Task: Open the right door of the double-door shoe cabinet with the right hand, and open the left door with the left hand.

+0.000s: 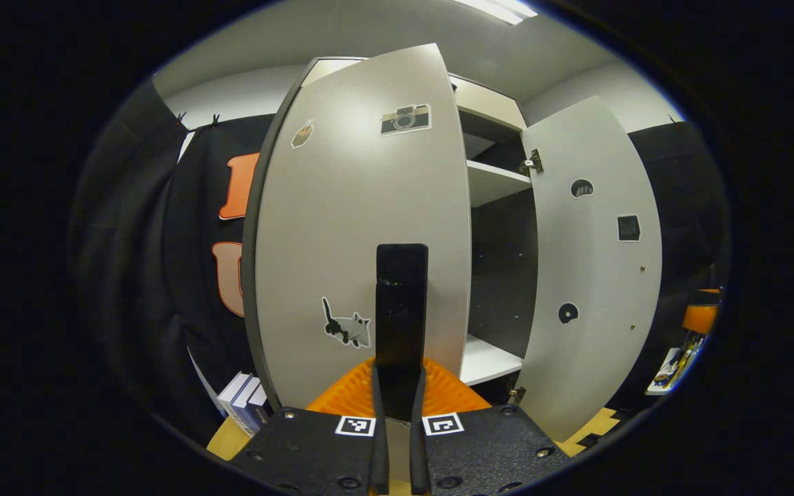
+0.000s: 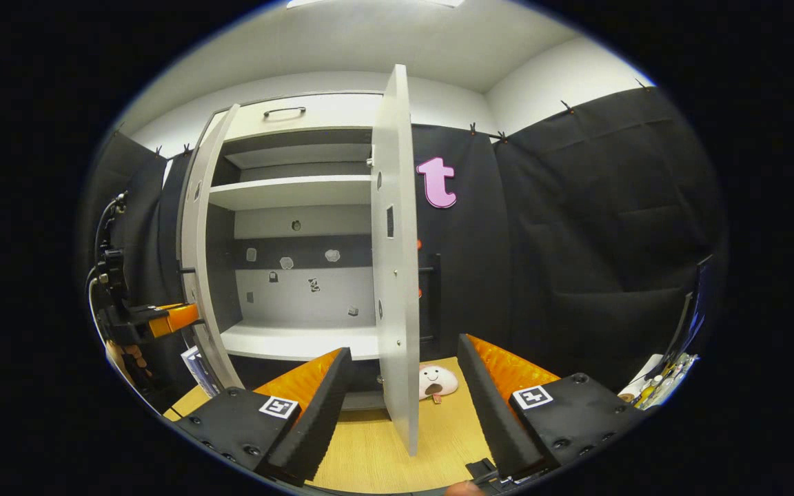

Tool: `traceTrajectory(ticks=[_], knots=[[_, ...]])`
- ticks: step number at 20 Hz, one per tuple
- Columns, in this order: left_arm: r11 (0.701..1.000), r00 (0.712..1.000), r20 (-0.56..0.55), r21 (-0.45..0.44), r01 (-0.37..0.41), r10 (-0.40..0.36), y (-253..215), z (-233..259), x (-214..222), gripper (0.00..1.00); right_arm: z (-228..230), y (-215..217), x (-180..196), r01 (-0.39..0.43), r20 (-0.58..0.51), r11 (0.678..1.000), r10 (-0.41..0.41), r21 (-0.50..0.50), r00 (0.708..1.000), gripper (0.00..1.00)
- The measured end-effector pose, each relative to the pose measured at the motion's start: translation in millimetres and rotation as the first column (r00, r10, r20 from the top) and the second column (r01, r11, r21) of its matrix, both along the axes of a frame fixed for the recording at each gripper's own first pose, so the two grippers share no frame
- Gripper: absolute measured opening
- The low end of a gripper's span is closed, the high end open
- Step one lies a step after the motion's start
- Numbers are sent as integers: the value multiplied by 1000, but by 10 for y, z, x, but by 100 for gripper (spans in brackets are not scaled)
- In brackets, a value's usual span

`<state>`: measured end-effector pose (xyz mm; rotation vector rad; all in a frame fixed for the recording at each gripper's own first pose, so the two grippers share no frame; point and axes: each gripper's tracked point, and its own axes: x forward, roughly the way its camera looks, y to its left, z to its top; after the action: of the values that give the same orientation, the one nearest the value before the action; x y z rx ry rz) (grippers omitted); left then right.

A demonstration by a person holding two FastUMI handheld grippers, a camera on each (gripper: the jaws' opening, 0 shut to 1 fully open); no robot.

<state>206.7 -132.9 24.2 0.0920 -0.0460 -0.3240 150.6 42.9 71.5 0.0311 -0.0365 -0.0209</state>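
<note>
A pale grey double-door shoe cabinet (image 2: 293, 193) stands against the booth's black cloth wall, both doors swung out and its white shelves bare. In the left gripper view, the left door (image 1: 342, 227), dotted with small stickers, stands close in front, and the left gripper (image 1: 398, 406) is clenched on its black handle (image 1: 401, 310), a finger on either side. The right door (image 1: 593, 275) hangs open farther right. In the right gripper view, the right door (image 2: 397, 262) stands edge-on between the spread fingers of the right gripper (image 2: 404, 403), which is released and touches nothing. A small pink toy (image 2: 436, 381) lies on the wooden floor (image 2: 369, 455) just behind that door. At far left a hand holds the left gripper (image 2: 163, 318) at the left door (image 2: 200, 262).
</note>
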Motion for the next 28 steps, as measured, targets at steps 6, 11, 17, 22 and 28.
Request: traceTrajectory(ticks=[6,11,17,22,28], knots=[[1000,1000,6,2,-11,11,113,17,-123,11,-40,104,-74,-8,-15,1000,8,19,1000,97],[999,999,13,23,-42,41,235,43,-162,10,-56,158,-78,-24,-24,999,24,31,999,97],[995,995,33,11,-95,95,389,77,-177,9,-115,370,-150,-74,-37,997,74,17,997,97],[988,987,59,29,-154,152,599,118,-185,7,-139,520,-54,-100,-47,995,101,18,994,97],[984,983,53,0,-177,177,738,130,-181,4,-123,719,-15,-145,-45,989,146,19,988,97]])
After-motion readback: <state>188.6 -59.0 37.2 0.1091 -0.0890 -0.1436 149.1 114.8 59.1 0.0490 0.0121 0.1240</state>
